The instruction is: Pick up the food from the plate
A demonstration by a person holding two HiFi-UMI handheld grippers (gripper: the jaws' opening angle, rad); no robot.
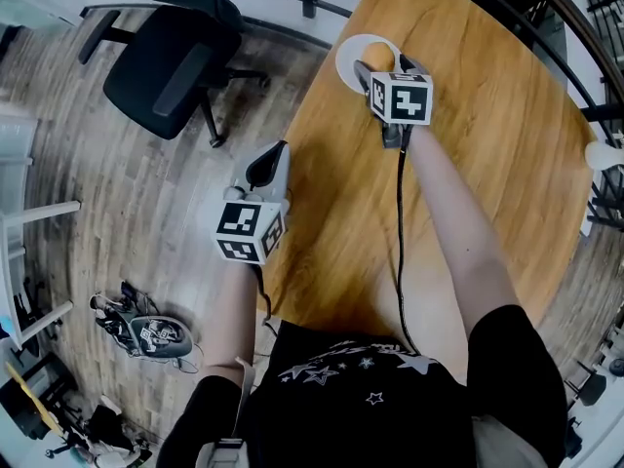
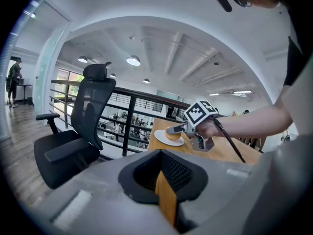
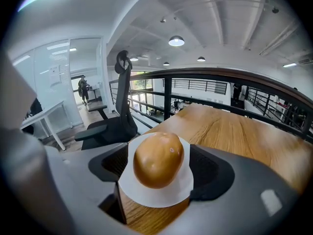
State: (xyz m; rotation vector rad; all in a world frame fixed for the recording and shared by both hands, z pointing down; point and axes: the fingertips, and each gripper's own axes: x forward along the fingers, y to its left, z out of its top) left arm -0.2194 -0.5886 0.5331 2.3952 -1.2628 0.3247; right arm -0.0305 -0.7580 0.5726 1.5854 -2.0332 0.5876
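Observation:
A golden-brown bread roll lies on a small white plate at the far end of the wooden table. My right gripper is open, one jaw on each side of the roll, with a gap between each pad and the roll. The plate shows under the roll. My left gripper hangs at the table's left edge with a narrow gap between its jaws and nothing in them. From there the right gripper and the roll are seen ahead.
A black office chair stands on the wood floor left of the table. A dark railing runs behind the table's far edge. A heap of dark things lies on the floor lower left. A white object sits at the table's right edge.

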